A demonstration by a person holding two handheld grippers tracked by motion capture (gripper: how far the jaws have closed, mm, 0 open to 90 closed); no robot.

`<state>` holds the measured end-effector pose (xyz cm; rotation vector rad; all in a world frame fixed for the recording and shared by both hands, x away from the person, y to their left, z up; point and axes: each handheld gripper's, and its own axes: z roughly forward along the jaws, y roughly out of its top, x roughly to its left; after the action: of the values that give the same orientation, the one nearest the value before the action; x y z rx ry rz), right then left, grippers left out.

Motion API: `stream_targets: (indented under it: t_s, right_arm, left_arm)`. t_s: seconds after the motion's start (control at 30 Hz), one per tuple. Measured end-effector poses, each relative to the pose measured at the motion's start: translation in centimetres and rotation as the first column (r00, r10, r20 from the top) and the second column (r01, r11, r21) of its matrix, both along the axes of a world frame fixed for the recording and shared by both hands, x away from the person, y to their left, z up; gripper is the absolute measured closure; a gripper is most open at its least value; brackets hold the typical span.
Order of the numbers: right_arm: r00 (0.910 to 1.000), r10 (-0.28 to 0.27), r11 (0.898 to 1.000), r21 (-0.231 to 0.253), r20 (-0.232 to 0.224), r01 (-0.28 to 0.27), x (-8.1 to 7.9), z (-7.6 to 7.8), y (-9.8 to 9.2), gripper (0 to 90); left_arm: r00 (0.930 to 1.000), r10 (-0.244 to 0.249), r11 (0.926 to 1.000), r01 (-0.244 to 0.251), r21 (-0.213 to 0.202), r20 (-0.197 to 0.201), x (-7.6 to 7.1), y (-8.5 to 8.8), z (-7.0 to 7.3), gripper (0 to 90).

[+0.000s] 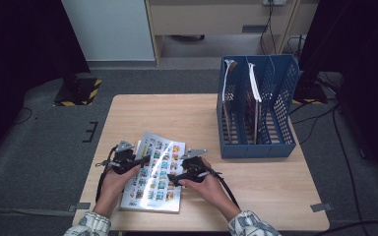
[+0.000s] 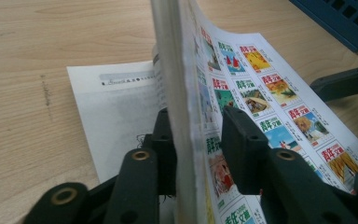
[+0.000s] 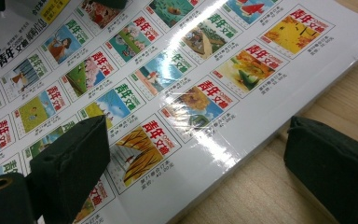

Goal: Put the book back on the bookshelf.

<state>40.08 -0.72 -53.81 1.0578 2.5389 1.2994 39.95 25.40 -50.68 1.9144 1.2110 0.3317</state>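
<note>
Pale wood surface [image 1: 142, 113], grey carpet around it, desks at the back. So the magazine [image 1: 155, 172] lies flat right at the near edge, between both hands, back cover up with its grid of little colour cover pictures. Left hand-held gripper [image 1: 139, 162] sits at the magazine's left side and has a sheaf of lifted pages standing on edge between its jaws. The gap is narrow, but I can't swear the pads are really biting yet; a sliver of space shows on one side. Under the lifted bit you can see a printed white page [image 2: 116, 116] lying flat. My guess is that it's peeling the cover up to open the thing or get a proper hold.

Right hand-held gripper [image 1: 176, 180] is over the opposite side, jaws spread wide, one above the glossy cover and one off past the edge over bare wood. Looks like it's straddling that edge to steady or pinch it.

Further off beyond the right one stands a blue file rack [image 1: 256, 147] with a few things already slotted in, probably the destination.
</note>
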Motion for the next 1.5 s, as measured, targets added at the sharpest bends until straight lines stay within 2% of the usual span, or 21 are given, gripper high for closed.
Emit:
stream_targets:
  t_s: [0.07,0.1,0.13,0.2,0.3,0.47,0.57,0.6,0.67,0.73,0.97,1.13,1.37,1.5]
  right_arm:
    - [1.0000,0.000,1.000,0.000,-0.001,0.000,0.0,0.0,0.0,7.2]
    - [1.0000,0.002,1.000,-0.002,0.000,-0.002,0.0,0.0,0.0,7.2]
    - [1.0000,0.002,1.000,-0.002,0.001,-0.002,0.0,0.0,0.0,7.2]
    - [1.0000,0.003,1.000,-0.003,0.002,-0.003,0.0,0.0,0.0,7.1]
    - [1.0000,0.003,1.000,-0.003,0.001,-0.003,0.0,0.0,0.0,7.1]
    - [1.0000,0.001,1.000,-0.001,0.000,-0.001,0.0,0.0,0.0,7.1]
    - [1.0000,0.002,1.000,0.000,-0.001,-0.002,0.0,0.0,0.0,7.1]
    - [1.0000,0.006,1.000,-0.004,0.002,-0.006,0.0,0.0,-0.1,7.1]
    - [0.9999,0.009,1.000,-0.002,0.005,-0.009,0.0,0.0,-0.1,7.1]
    - [0.9999,0.009,1.000,-0.002,0.006,-0.009,0.0,0.0,-0.1,7.1]
    - [0.9998,0.018,1.000,0.003,-0.005,-0.018,0.0,0.0,-0.2,6.4]
    - [0.9997,0.016,1.000,0.024,-0.018,-0.015,0.0,0.0,-0.3,6.4]
    - [0.9985,0.021,0.997,0.076,-0.050,-0.017,0.1,-0.1,-0.6,6.5]
    - [0.9979,0.032,0.996,0.083,-0.056,-0.028,0.0,-0.1,-0.5,6.5]
  left_arm:
    - [1.0000,-0.004,0.9997,0.004,0.025,0.000,0.1,-0.2,-0.3,55.9]
    - [1.0000,0.001,0.9995,-0.001,0.032,-0.002,0.1,-0.2,-0.3,56.2]
    - [1.0000,0.004,0.9993,-0.004,0.038,0.003,0.1,-0.2,-0.3,57.6]
    - [0.9998,0.019,0.9995,-0.019,0.024,0.009,0.0,-0.1,0.0,65.4]
    - [0.9996,0.011,0.9997,-0.011,0.023,0.026,-0.2,-0.1,0.3,73.0]
    - [0.9989,0.006,0.9995,-0.007,0.031,0.047,-0.5,-0.3,0.5,77.1]
    - [0.9979,0.001,1.0000,-0.001,0.000,0.065,-0.7,-0.2,0.8,79.7]
    - [0.9973,-0.008,1.0000,0.008,0.006,0.073,-0.8,-0.1,0.9,79.9]
    - [0.9953,-0.014,0.9998,0.013,0.013,0.095,-1.1,-0.4,1.2,80.2]
    - [0.9927,-0.028,0.9990,0.023,0.039,0.117,-1.3,-0.6,1.5,80.3]
    - [0.9823,-0.059,0.9974,0.050,0.052,0.178,-2.1,-1.0,2.4,80.5]
    - [0.9792,-0.054,0.9981,0.047,0.041,0.196,-2.5,-1.0,2.8,80.6]
    - [0.9698,-0.053,0.9984,0.047,0.031,0.238,-3.4,-1.1,3.6,80.6]
    - [0.9684,-0.052,0.9986,0.048,0.023,0.244,-3.5,-1.0,3.7,80.6]
